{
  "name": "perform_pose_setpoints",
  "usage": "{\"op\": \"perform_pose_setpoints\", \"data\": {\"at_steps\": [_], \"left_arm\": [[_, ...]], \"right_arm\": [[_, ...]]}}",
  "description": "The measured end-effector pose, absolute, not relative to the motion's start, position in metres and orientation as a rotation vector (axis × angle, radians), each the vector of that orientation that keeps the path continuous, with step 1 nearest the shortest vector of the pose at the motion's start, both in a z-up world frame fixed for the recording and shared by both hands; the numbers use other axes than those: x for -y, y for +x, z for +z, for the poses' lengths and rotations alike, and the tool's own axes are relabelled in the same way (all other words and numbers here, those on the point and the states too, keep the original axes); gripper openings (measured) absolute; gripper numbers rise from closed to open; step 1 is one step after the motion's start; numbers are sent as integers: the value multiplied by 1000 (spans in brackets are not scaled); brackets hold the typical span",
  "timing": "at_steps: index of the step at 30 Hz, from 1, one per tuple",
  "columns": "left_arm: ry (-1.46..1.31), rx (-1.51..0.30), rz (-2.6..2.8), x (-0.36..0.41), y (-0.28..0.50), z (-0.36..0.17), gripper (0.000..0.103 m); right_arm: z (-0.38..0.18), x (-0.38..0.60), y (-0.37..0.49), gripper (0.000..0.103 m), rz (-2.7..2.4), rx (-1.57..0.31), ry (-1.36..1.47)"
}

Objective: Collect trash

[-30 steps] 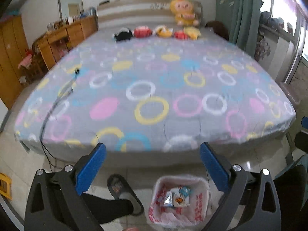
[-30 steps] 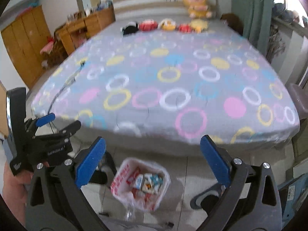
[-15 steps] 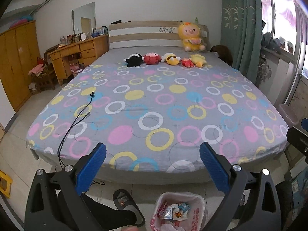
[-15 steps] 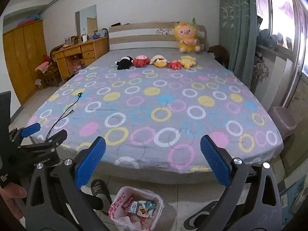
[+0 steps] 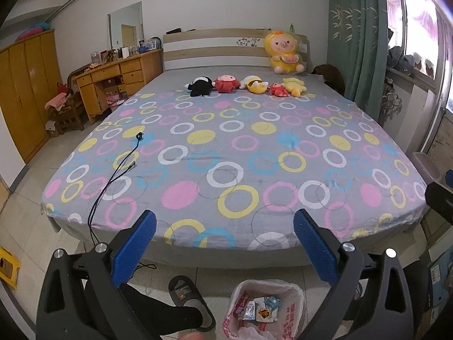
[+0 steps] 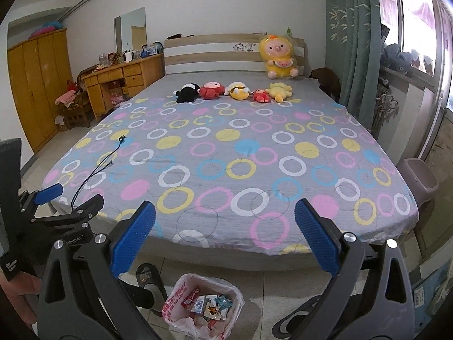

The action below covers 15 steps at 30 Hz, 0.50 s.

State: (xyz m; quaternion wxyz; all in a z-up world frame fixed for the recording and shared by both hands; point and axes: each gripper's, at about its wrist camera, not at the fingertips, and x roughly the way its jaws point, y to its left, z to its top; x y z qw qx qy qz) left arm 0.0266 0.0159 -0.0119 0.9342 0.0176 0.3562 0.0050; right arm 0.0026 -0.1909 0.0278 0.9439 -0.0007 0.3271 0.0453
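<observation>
Left gripper [image 5: 223,243] released, jaws wide apart, holding nothing. Right gripper [image 6: 225,236] same, spread and empty. Trash bin [image 6: 181,291] with white-red bag liner on floor just below both grippers, at foot of bed; snack wrappers [image 6: 208,304] inside it. Slippered foot [image 5: 188,297] just left of bin. Bed [image 5: 226,155] with circle-print sheet beyond; black cable [image 5: 119,167] lies on its left side. Plush toys [image 5: 243,85] in a row near headboard, big yellow plush [image 5: 283,52] against it.

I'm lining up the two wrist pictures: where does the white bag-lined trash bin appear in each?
Left wrist: white bag-lined trash bin at bottom, right of centre, below the bed's foot.
Right wrist: bottom, left of centre.
Shared landmark: big yellow plush pig against the headboard.
</observation>
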Motion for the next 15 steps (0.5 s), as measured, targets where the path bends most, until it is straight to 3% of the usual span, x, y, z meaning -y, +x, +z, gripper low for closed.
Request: {"op": "perform_pose_setpoints", "data": {"at_steps": [15], "left_arm": [[40,-726,29,-27,17,-15,95]], "right_arm": [[25,184,2,96,100,-676,0]]}}
